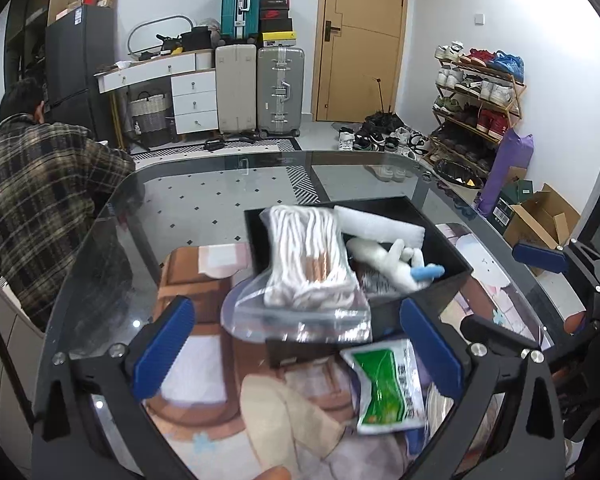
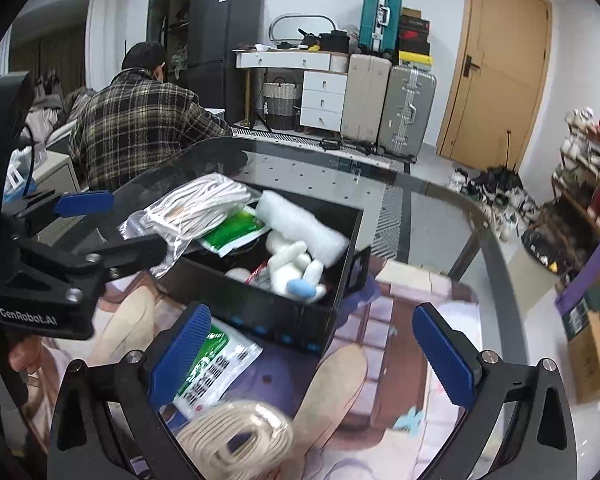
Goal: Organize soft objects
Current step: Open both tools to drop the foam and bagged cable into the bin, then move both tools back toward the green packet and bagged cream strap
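Rope bag (image 1: 308, 264) lies across the near-left corner of my black bin (image 1: 448, 256), its clear plastic tail spilling over the rim onto the table (image 1: 204, 208). From the right wrist the same bag (image 2: 196, 208) droops over the bin's left wall (image 2: 260, 312). Inside the bin I see a white foam roll (image 1: 380, 226) along the far side, a white plush toy (image 1: 388, 258) with a blue tip beside it, and a green packet (image 2: 232, 232) tucked under the rope bag.

Outside the bin, on the printed mat (image 1: 196, 384), lie another green packet (image 1: 388, 388), a beige insole (image 1: 284, 412), and, in the right view, a second insole (image 2: 332, 388) and a coil of cream rope (image 2: 236, 436), blurred and close to the lens.

My left fingers (image 1: 296, 348) are spread wide and hold nothing, hovering just before the bag's tail. My right fingers (image 2: 312, 356) are spread wide too, empty, over the mat in front of the bin.

Beyond the table a man in a plaid shirt (image 2: 140, 124) sits with his back to me, with suitcases (image 1: 260, 92) and a shoe rack (image 1: 476, 104) against the far walls.
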